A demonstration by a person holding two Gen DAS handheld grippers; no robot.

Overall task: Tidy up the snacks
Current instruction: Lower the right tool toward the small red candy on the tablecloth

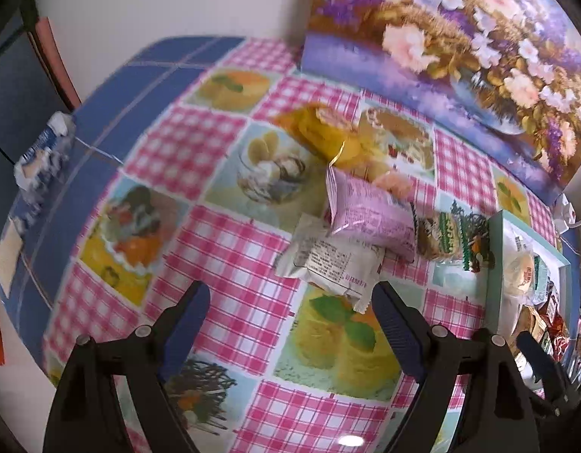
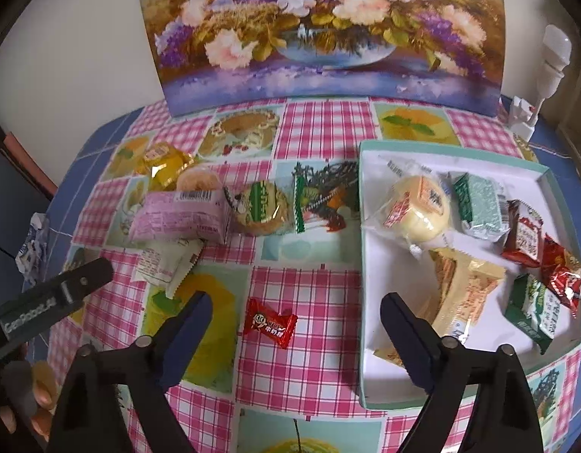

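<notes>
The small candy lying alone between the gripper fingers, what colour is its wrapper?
Red, with white print; the candy shows best in the right wrist view.

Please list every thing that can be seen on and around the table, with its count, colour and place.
tray: one, teal rim, white inside, table's right side
snacks in tray: about eight packets, green, red, cream
red candy: one, on the cloth, between the right gripper's fingers
pink packet: one, in the left cluster
white packet: one, below the pink packet
yellow packets: a few, behind the pink packet
round cake: one, green label, beside the pink packet
flower painting: one, at the wall
left gripper: open
right gripper: open
</notes>
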